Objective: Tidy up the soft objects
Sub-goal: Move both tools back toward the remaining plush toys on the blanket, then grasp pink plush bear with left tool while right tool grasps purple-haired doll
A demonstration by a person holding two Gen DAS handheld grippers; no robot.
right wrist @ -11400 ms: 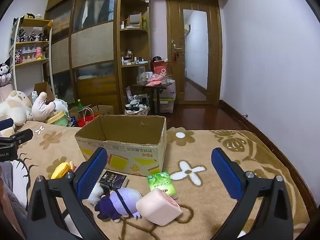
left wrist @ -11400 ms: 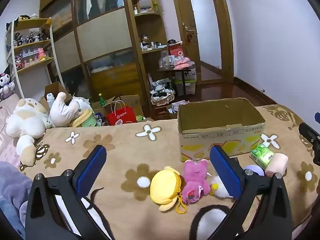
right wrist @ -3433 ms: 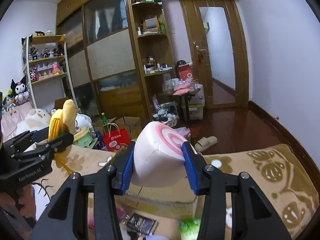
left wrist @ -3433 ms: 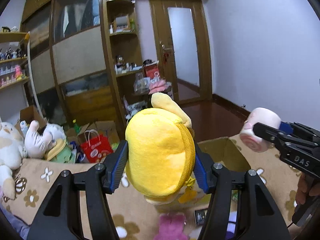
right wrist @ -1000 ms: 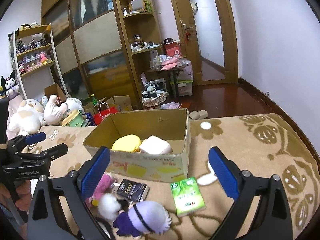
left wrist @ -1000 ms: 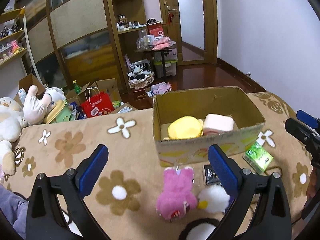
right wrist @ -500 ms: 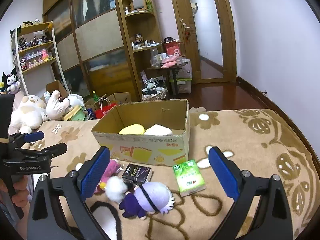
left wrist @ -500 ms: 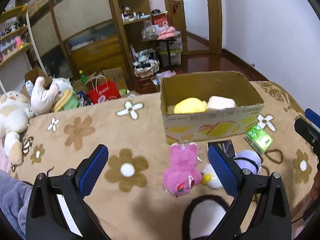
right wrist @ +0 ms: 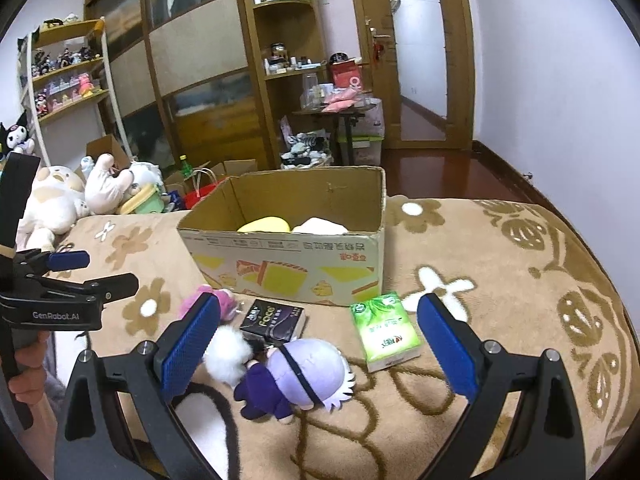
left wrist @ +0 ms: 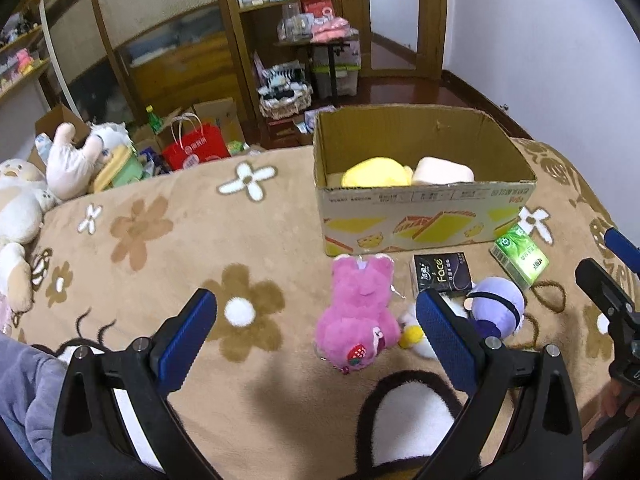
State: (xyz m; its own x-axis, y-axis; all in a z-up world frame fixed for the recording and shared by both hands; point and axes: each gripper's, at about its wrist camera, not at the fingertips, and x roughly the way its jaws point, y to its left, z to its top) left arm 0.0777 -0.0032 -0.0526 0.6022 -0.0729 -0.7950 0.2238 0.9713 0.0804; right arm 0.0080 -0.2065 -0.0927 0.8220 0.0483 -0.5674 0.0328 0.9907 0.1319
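Observation:
A cardboard box [left wrist: 424, 220] [right wrist: 288, 264] stands on the flowered brown blanket and holds a yellow plush pouch [left wrist: 376, 172] [right wrist: 264, 225] and a pale pink roll plush [left wrist: 442, 170] [right wrist: 320, 226]. In front of it lie a pink plush [left wrist: 358, 316] [right wrist: 204, 298], a small white plush [left wrist: 412, 330] [right wrist: 226, 354] and a purple-haired doll [left wrist: 496, 308] [right wrist: 304, 374]. My left gripper [left wrist: 316, 340] hovers open just short of the pink plush. My right gripper [right wrist: 318, 348] hangs open above the purple doll. Both hold nothing.
A black tissue pack [left wrist: 440, 278] [right wrist: 274, 320] and a green tissue pack [left wrist: 520, 256] [right wrist: 384, 330] lie by the box. Large plush toys [left wrist: 24, 208] [right wrist: 60, 196] crowd the blanket's left edge. Beyond the far edge stand floor clutter, shelves and a door.
Both grippers have dropped lower and nearer to the toys in front of the box. They remain open and empty.

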